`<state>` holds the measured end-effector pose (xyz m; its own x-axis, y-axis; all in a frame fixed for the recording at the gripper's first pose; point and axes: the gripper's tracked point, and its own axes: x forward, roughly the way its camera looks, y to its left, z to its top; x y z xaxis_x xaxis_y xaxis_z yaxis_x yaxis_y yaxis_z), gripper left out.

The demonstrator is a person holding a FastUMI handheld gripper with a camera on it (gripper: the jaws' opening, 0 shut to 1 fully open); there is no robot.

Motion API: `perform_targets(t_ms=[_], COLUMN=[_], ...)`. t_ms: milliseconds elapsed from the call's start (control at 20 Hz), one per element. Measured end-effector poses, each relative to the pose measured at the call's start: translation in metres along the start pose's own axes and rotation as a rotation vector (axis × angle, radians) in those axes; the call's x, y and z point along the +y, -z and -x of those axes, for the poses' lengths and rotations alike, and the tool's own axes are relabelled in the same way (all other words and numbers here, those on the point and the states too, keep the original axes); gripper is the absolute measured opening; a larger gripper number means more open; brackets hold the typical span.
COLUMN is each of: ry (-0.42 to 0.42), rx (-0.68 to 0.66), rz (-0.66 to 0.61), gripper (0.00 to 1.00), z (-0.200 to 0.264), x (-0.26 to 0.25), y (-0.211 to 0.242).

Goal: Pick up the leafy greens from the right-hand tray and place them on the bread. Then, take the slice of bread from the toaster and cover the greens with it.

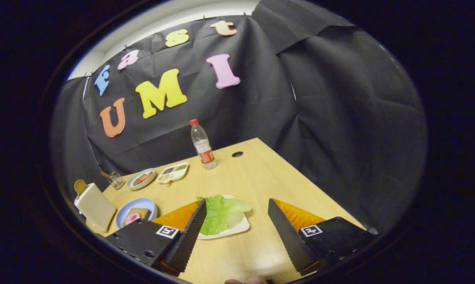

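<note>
Wooden table (257,173) (black cloth behind) — claw (235,211) wide open, empty — greens (221,213) ahead.

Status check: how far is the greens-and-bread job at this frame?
Nothing looks done yet. The green lettuce leaf lies on its white square tray, just ahead of the open tool, whose fingers hold nothing. The blue round plate carries bread with a pink slice, no greens. The cream toaster holds its bread slice. Left: grasp greens, place them, fetch and lay that slice.
</note>
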<state>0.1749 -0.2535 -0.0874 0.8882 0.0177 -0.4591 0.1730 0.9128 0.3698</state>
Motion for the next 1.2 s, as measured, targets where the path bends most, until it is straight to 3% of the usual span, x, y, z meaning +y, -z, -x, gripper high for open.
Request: perform_targets(t_ms=[600,1050,1150,1200], ry=[-0.024,-0.025,-0.042,-0.053], rx=[0.195,0.231,0.230,0.228], rz=[-0.237,-0.338,-0.297,-0.275], gripper=[0.96,0.14,0.00,0.00], z=[-0.079,-0.097,-0.099,-0.096], x=[-0.010,-0.019,-0.018,-0.018], y=[0.029,0.032,0.029,0.028])
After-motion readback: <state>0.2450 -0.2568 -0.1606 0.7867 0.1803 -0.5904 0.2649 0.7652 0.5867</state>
